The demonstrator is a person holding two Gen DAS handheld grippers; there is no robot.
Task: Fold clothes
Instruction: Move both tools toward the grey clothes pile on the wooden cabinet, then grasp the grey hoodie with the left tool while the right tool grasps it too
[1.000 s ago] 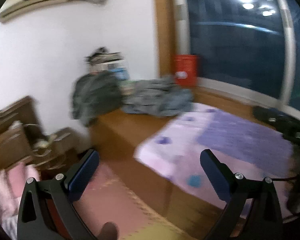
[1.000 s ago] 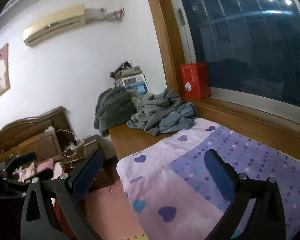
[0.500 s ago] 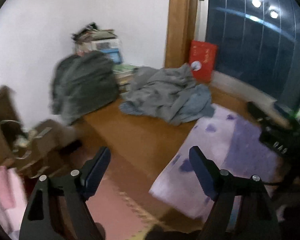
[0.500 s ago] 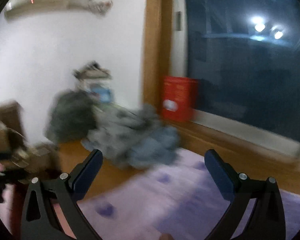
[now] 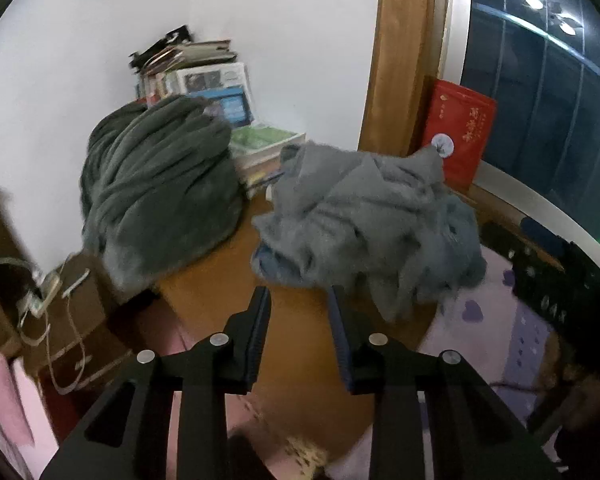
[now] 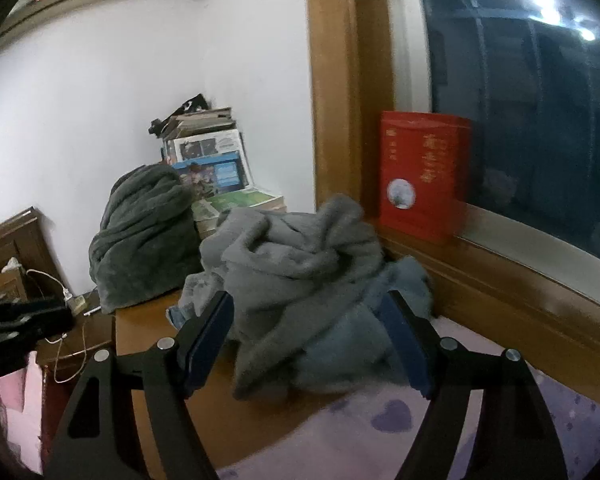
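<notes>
A crumpled grey-blue fleece garment [image 5: 364, 216] lies in a heap on a wooden platform [image 5: 216, 296] by the window; it also shows in the right wrist view [image 6: 300, 280]. My left gripper [image 5: 298, 300] hovers just before the heap's near edge, jaws partly closed with a gap and nothing between them. My right gripper [image 6: 310, 316] is open and wide, its jaws framing the heap from in front; whether it touches the cloth I cannot tell.
A dark green bundled blanket [image 5: 156, 192] sits left of the heap, a stack of books and boxes [image 5: 204, 80] behind it. A red box [image 5: 458, 132] leans on the window sill. A purple heart-print mat [image 6: 420, 432] covers the platform on the right. Drawers with cables [image 5: 48, 300] stand lower left.
Both grippers have moved in toward the grey-blue heap, which now looms larger. The left gripper's jaws have narrowed a lot; the right gripper's jaws have narrowed slightly.
</notes>
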